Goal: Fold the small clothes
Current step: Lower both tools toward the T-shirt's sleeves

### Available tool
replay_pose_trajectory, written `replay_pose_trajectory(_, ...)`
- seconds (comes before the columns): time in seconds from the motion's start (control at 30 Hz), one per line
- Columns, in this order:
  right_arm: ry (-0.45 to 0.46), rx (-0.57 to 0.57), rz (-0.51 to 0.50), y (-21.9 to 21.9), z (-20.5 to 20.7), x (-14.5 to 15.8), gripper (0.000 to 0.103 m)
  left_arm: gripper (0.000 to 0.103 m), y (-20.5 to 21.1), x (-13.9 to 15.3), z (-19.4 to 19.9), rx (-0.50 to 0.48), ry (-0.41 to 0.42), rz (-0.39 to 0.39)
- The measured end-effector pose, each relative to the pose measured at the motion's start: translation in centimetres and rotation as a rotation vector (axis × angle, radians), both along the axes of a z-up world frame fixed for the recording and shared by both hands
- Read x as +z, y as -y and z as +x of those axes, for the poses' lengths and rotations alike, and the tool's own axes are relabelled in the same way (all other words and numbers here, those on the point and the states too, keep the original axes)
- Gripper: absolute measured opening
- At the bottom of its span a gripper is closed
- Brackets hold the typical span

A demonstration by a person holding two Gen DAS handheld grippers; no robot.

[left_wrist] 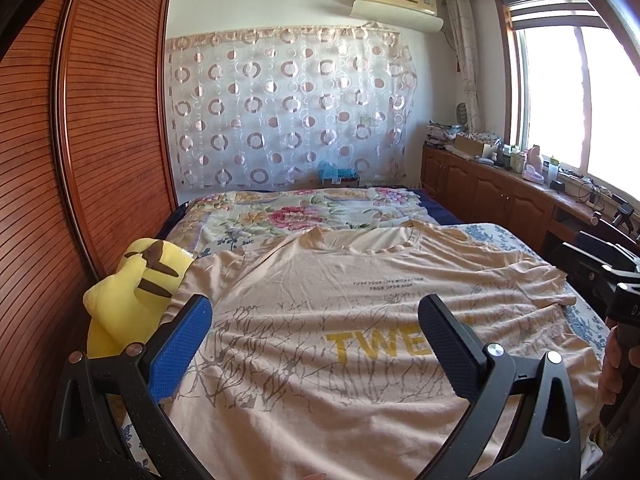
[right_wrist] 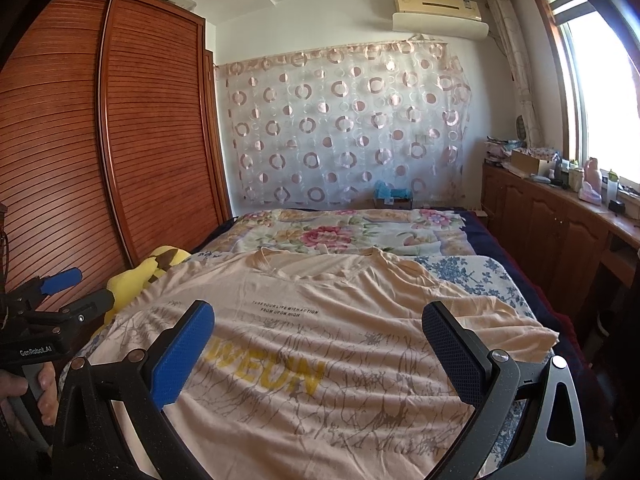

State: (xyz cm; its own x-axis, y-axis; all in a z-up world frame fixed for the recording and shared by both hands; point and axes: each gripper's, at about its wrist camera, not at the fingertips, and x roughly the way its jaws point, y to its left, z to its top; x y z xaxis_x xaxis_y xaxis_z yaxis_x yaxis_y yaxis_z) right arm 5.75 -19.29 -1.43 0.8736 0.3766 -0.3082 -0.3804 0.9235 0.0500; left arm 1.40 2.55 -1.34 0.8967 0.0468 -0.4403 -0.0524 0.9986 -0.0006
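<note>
Left gripper (left_wrist: 316, 324), right gripper (right_wrist: 318, 332) agape above T-shirt (left_wrist: 360, 280); yellow plush (left_wrist: 132, 292) touching shirt's left edge.

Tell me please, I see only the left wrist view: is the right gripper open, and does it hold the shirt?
Observer: The right gripper is open. Nothing is between its fingers, and the shirt lies flat on the bed beyond them.
Operator: In my view the yellow word is cut off after "TWE". How does it end?
Observer: In the right wrist view the yellow word ends in "EUN".
</note>
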Motion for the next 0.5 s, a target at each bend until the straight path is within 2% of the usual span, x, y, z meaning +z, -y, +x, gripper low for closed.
replay_pose_trajectory(0.2, -0.013, 0.050, -0.034, -0.8, 1.2, 0.1, 0.103, 0.103, -1.9, -1.4, 0.8, 0.005, -0.041, -0.003)
replay_pose_trajectory(0.5, -0.080, 0.139, -0.116, -3.2, 3.8, -0.2, 0.103, 0.103, -4.6, -3.2, 1.8, 0.017, -0.106, 0.021)
